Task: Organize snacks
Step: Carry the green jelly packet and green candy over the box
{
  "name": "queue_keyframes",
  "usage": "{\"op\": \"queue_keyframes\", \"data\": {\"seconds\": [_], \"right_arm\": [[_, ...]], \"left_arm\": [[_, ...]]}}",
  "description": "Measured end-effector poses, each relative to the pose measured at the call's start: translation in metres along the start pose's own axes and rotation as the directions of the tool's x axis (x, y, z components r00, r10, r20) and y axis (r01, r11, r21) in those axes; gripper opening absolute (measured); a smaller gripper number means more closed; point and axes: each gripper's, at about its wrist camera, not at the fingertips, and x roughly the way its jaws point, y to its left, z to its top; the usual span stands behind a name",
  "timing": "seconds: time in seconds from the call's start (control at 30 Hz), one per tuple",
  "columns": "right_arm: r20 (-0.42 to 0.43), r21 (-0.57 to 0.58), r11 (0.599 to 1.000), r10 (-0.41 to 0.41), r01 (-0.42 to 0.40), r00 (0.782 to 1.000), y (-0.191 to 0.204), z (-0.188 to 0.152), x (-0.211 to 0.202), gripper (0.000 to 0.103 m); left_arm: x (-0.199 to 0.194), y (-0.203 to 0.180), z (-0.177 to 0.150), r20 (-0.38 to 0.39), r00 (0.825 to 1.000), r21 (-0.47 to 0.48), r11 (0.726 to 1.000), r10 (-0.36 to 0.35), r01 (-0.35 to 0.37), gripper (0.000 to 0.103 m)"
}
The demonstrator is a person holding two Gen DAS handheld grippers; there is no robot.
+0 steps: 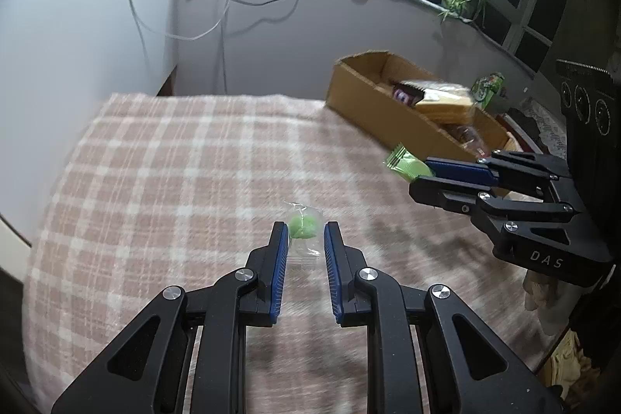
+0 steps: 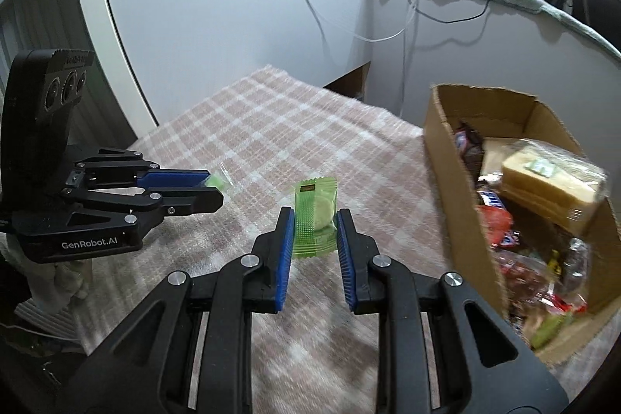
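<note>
Over the checked cloth (image 1: pixel 163 158), seen from the left wrist, the left gripper (image 1: pixel 306 231) has its fingers closed on a clear-wrapped green sweet (image 1: pixel 303 226), pinched at the wrapper's middle and apparently lifted off the cloth, though the blur makes that hard to tell. To the right, the right gripper (image 1: pixel 421 177) carries a green packet (image 1: pixel 407 163) near the cardboard box (image 1: pixel 361 99), which sits at the cloth's far right corner with other snacks inside. From the right wrist, the right gripper (image 2: pixel 313 226) clamps the green packet (image 2: pixel 313 216) upright by its two long sides, with the box (image 2: pixel 438 158) just to the right, already crowded. The left gripper (image 2: pixel 209 189) holds its sweet (image 2: pixel 216 180) well left of the box. Both pieces look very light; their film wrappers are probably slippery and crinkly, and the round cake inside the packet is likely crumbly, so a gentle pinch across the body rather than the crimped ends seems wisest.
</note>
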Motion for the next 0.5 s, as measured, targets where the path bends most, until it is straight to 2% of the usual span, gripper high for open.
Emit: {"op": "queue_keyframes", "data": {"seconds": [0.5], "right_arm": [[0.084,0.076,0.995,-0.069,0.062,0.994,-0.043,-0.007,-0.053,0.023]], "left_arm": [[0.004,-0.043,0.033,0.053,0.997,0.064,0.997,-0.048,0.045,0.018]]}}
